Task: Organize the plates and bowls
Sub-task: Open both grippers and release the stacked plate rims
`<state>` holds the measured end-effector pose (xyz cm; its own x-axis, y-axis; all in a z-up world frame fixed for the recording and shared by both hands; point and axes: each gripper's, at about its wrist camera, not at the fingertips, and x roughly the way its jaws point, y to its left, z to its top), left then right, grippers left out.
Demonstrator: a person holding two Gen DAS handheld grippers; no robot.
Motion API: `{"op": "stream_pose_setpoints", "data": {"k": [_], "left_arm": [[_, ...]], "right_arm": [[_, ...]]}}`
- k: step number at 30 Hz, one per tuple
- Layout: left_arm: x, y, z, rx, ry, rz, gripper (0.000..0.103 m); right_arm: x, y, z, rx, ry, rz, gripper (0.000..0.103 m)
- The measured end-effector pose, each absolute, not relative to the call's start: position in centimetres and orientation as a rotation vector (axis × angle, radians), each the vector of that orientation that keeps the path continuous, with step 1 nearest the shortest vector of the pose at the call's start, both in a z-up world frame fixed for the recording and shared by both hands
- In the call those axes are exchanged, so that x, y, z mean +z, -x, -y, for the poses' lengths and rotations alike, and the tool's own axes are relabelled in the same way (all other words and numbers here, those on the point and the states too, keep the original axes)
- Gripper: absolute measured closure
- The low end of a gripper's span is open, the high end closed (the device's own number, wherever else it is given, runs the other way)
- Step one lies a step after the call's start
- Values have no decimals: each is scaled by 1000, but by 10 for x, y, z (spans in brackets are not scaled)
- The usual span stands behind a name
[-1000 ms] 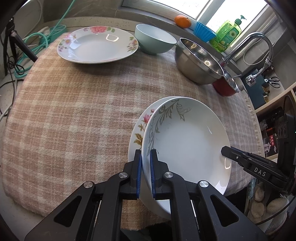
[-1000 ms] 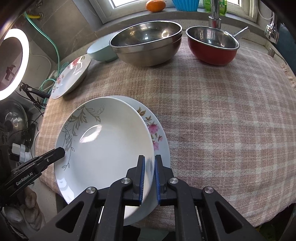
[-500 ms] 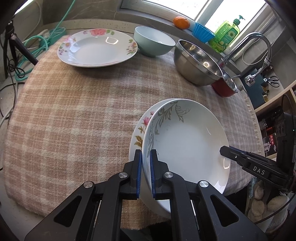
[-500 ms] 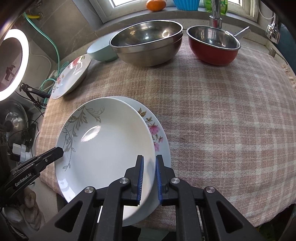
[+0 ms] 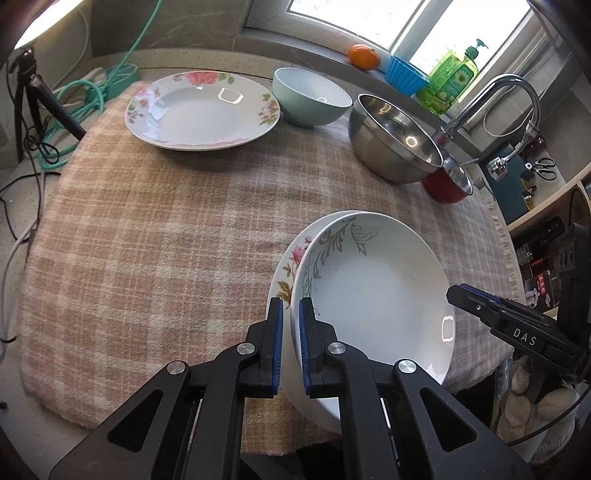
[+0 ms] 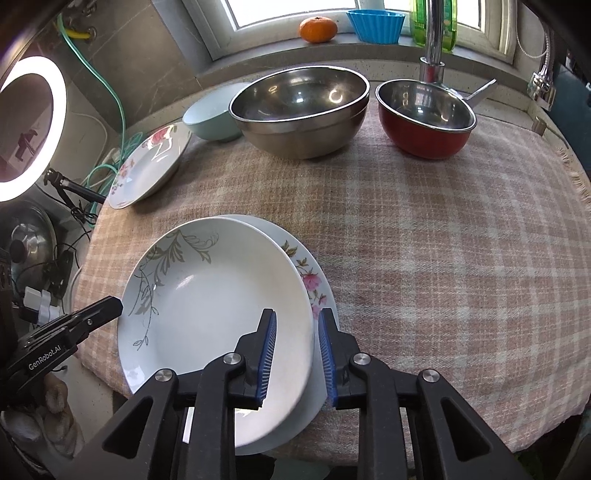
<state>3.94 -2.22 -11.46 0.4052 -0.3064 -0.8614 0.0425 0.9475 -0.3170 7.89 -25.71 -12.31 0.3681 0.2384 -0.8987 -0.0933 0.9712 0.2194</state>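
A white plate with a grey-green leaf pattern (image 5: pixel 373 291) (image 6: pixel 218 295) lies on a pink-flowered plate (image 5: pixel 290 269) (image 6: pixel 314 280) at the near table edge. My left gripper (image 5: pixel 291 314) is shut on the leaf plate's rim. My right gripper (image 6: pixel 297 325) has its jaws apart around the opposite rim of both plates, and its fingers (image 5: pixel 476 301) show in the left wrist view. A second flowered plate (image 5: pixel 201 109) (image 6: pixel 149 164) and a light blue bowl (image 5: pixel 312 96) (image 6: pixel 212 120) sit at the back.
A steel bowl (image 5: pixel 395 138) (image 6: pixel 301 107) and a red pot (image 5: pixel 448 181) (image 6: pixel 426 116) stand on the plaid cloth (image 5: pixel 147 240) (image 6: pixel 443 240) at the back. A tap (image 5: pixel 491 99), an orange (image 6: pixel 317 29), a blue cup (image 6: pixel 375 20) and a soap bottle (image 5: pixel 452 75) are by the window. A ring light (image 6: pixel 29 125) stands left.
My right gripper's jaws have opened from the plate rims. The left gripper stays shut on the leaf plate. Both views have drawn back slightly.
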Motion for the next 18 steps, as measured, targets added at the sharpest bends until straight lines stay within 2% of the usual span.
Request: {"op": "stream_pose_setpoints", "data": {"k": [18], "left_arm": [[-96,-47,-10,-192,280,-1089,96]], "right_arm": [[-90,-78,252,221,-191,-1052,81]]}}
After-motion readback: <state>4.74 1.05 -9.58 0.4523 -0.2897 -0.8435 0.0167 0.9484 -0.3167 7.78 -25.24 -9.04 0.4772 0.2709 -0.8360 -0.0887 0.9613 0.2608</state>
